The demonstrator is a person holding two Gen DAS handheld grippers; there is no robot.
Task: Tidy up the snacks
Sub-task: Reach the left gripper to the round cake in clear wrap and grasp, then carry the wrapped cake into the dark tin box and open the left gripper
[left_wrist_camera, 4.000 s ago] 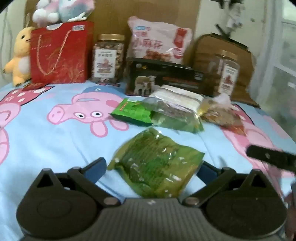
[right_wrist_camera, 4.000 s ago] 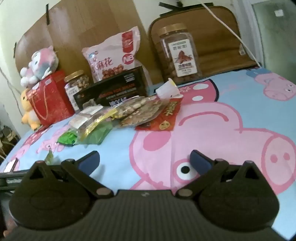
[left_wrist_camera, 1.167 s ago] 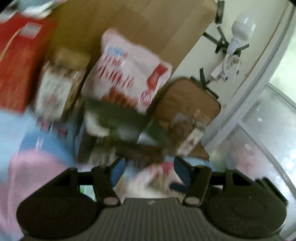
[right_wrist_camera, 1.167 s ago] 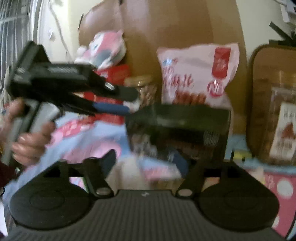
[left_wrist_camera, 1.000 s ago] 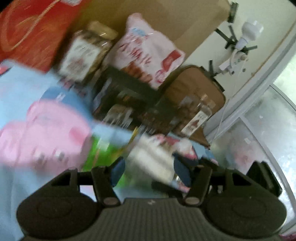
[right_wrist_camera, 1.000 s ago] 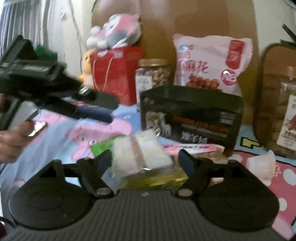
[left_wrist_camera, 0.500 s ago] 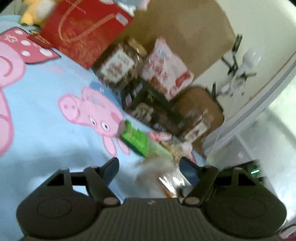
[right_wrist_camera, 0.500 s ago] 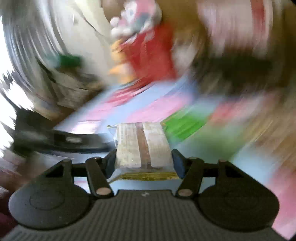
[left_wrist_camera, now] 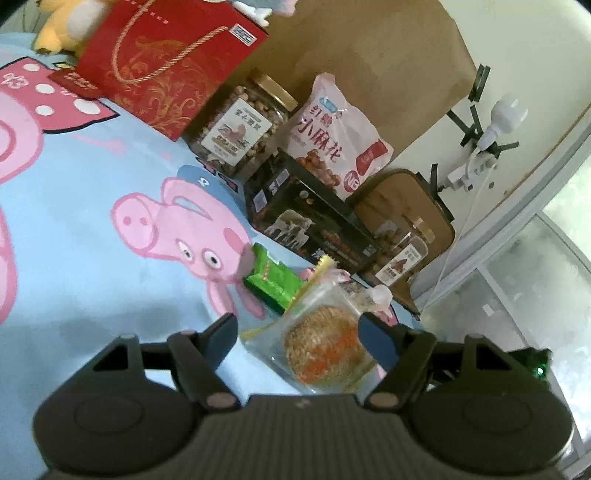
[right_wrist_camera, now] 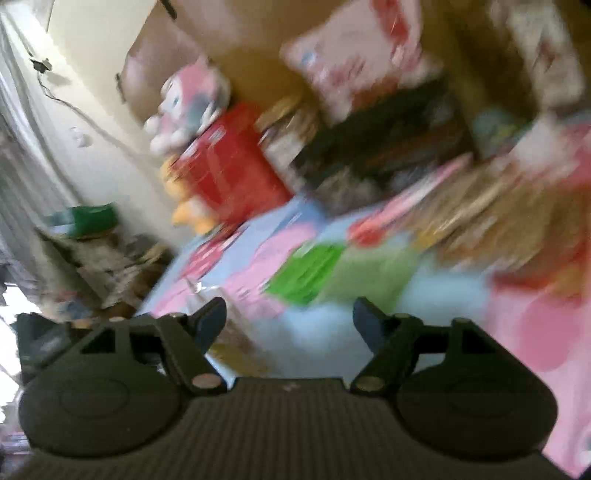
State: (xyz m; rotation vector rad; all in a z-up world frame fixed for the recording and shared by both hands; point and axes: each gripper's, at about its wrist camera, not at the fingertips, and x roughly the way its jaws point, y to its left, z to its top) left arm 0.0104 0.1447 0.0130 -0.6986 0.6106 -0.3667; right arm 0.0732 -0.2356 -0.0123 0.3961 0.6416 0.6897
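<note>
Left wrist view: pig-print sheet (left_wrist_camera: 74, 229), both claws wide apart, holding nothing.

**Colours and patterns of the snack display**

Bedsheet (left_wrist_camera: 74, 236): pale blue, printed with pink cartoon pigs. Gift bag (left_wrist_camera: 162, 62) at its far edge: red with gold scrollwork. Jar (left_wrist_camera: 240, 125): clear, gold lid, white label. Snack bag (left_wrist_camera: 332, 136): pink and white, red lettering. Box (left_wrist_camera: 306, 221): black with white animals. Small packet (left_wrist_camera: 271, 277): bright green. Round cake (left_wrist_camera: 321, 347): golden-brown and orange, in a clear wrapper. Plush toy (left_wrist_camera: 62, 18): yellow and white.
</note>
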